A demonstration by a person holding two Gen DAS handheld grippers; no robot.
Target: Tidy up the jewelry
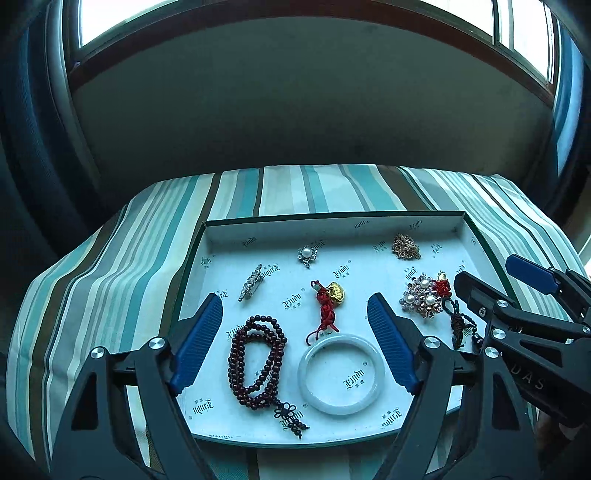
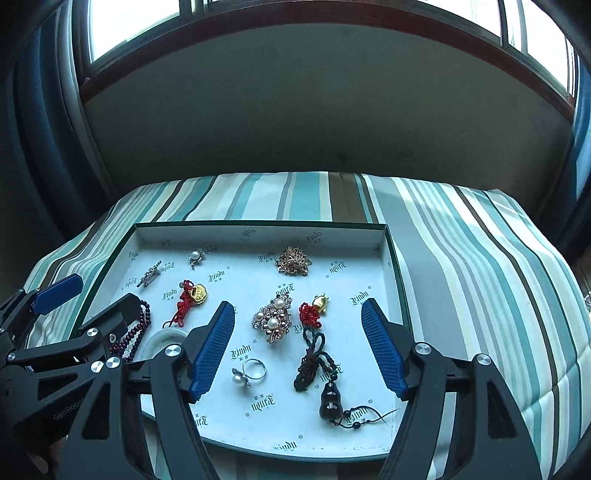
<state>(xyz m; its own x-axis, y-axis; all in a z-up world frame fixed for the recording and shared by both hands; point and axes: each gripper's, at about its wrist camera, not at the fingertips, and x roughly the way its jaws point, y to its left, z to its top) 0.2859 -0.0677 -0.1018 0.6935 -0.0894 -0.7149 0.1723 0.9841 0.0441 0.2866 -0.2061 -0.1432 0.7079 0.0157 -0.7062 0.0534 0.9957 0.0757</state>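
A shallow white tray [image 1: 334,224] [image 2: 258,230] with a green rim holds the jewelry. My left gripper [image 1: 295,328] is open above a dark red bead string [image 1: 255,363], a white jade bangle [image 1: 341,373] and a red-cord gold charm [image 1: 327,301]. My right gripper [image 2: 298,332] is open above a pearl cluster brooch [image 2: 272,320], a pearl ring [image 2: 249,373] and a dark cord with a gourd pendant [image 2: 330,402]. A gold chain [image 2: 293,261], a pearl flower pin [image 1: 307,254] and a silver bar brooch [image 1: 252,282] lie further back.
The tray sits on a striped teal, cream and brown cloth [image 2: 480,280] over a small table. A dark wall and windows [image 2: 129,26] rise behind. Each gripper shows at the edge of the other's view: the right gripper [image 1: 513,291], the left gripper [image 2: 88,299].
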